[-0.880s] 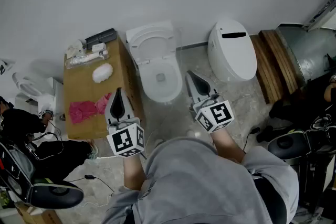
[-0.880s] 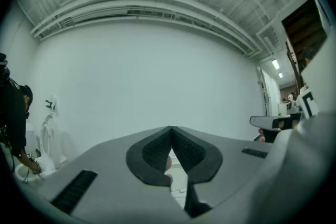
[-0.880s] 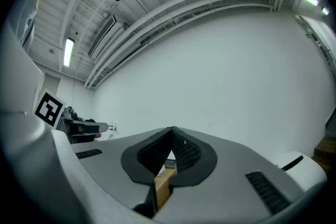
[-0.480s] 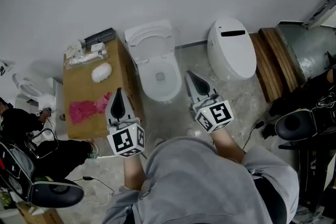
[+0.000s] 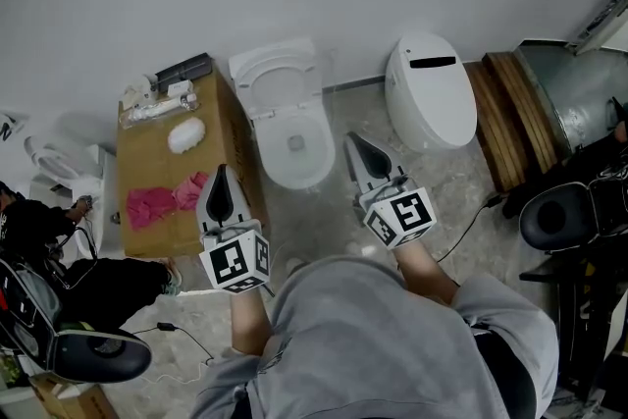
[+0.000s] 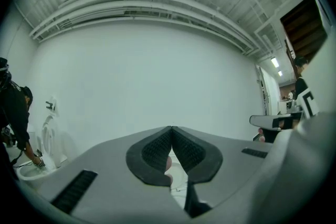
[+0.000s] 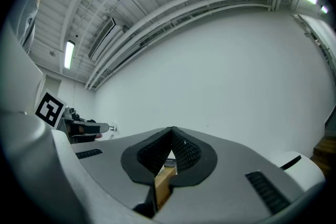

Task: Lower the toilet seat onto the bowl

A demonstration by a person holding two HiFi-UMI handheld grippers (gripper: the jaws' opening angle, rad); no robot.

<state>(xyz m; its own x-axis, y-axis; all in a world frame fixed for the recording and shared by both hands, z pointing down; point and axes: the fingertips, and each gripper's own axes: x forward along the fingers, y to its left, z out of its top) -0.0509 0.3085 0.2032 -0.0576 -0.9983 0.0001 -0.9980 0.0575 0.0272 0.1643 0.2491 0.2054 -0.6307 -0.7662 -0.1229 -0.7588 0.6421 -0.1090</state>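
Since the last second or so brought almost nothing from me, short status: both grippers hang where they were, near side of the toilet, low over the floor [image 5: 324, 211].

- left gripper [image 5: 221, 174]: fingers pressed together at the tips, nothing pinched. It sits over the right edge of the cardboard box [image 5: 147, 162]. In its own view [image 6: 171, 127] only background shows through the gap below the tips.
- right gripper [image 5: 353, 140]: fingers pressed together too, empty. It sits just right of the bowl [image 5: 294, 152]. In its own view [image 7: 171, 128] the brown strip in the gap reads as the box beyond, not something held.
- toilet seat [image 5: 278, 74]: looks up still, leaning back at the far side against the wall, well apart from both grippers. The bowl is open below it.

What did move: the whole scene has slid slightly left in the head view, so my head turned, not my hands. The black chair [image 5: 554, 216] at far right has rolled further from me. The second toilet [image 5: 430, 93], lid down, is not my target.

Meaning: no progress on the task and the reach hasn't started. My guess is the right gripper goes: closest, with a clear line to the far rim of the seat. Shut fingers could hook or push the rim forward. The risk is the seat dropping and slamming.
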